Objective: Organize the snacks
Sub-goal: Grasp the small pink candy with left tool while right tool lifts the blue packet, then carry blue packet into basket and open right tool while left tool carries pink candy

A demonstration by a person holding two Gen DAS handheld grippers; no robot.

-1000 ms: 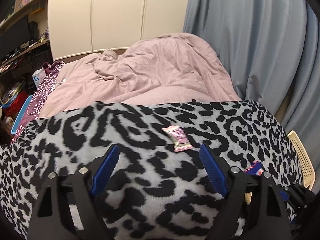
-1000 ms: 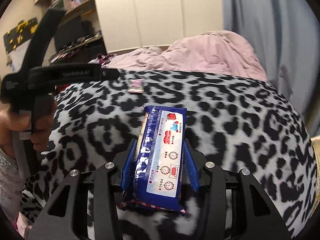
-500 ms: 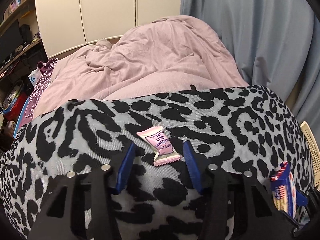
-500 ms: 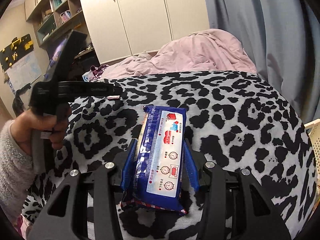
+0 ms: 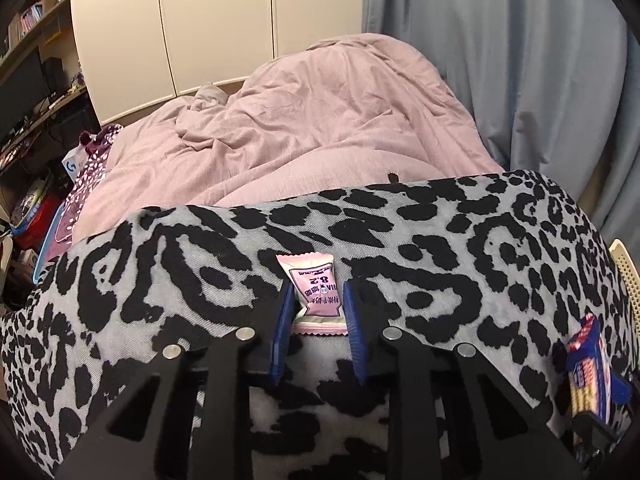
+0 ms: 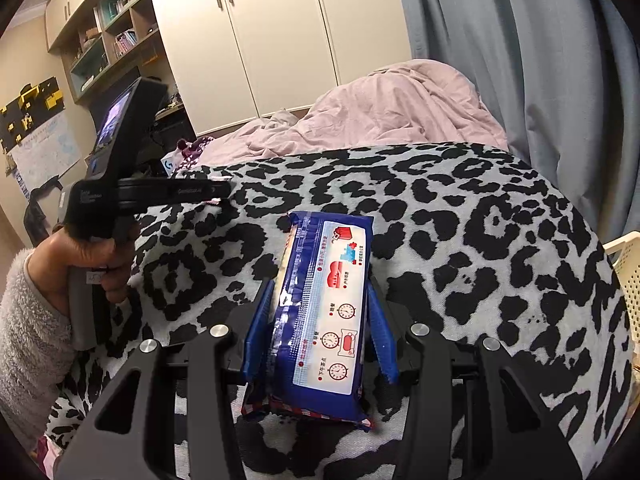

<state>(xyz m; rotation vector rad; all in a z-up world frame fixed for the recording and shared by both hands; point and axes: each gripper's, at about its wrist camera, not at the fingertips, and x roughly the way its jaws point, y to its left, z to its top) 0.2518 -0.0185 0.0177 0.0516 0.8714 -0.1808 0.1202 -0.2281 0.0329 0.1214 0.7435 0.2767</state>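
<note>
A small pink candy packet (image 5: 314,288) lies on the leopard-print blanket (image 5: 440,264). My left gripper (image 5: 316,300) is shut on the pink packet, blue pads pressed on both its sides. My right gripper (image 6: 318,300) is shut on a blue biscuit pack (image 6: 324,312) and holds it just above the blanket (image 6: 480,240). The blue pack also shows at the right edge of the left wrist view (image 5: 590,372). The left gripper's body and the hand holding it show in the right wrist view (image 6: 120,196).
A crumpled pink duvet (image 5: 320,120) lies beyond the blanket. A blue-grey curtain (image 5: 520,60) hangs on the right. A cream perforated basket (image 6: 628,268) stands at the blanket's right edge. White wardrobe doors (image 6: 260,32) and cluttered shelves (image 5: 32,92) are behind.
My left gripper moved forward around the pink packet and closed on it. My right gripper kept hold of the blue biscuit pack and rose slightly.
</note>
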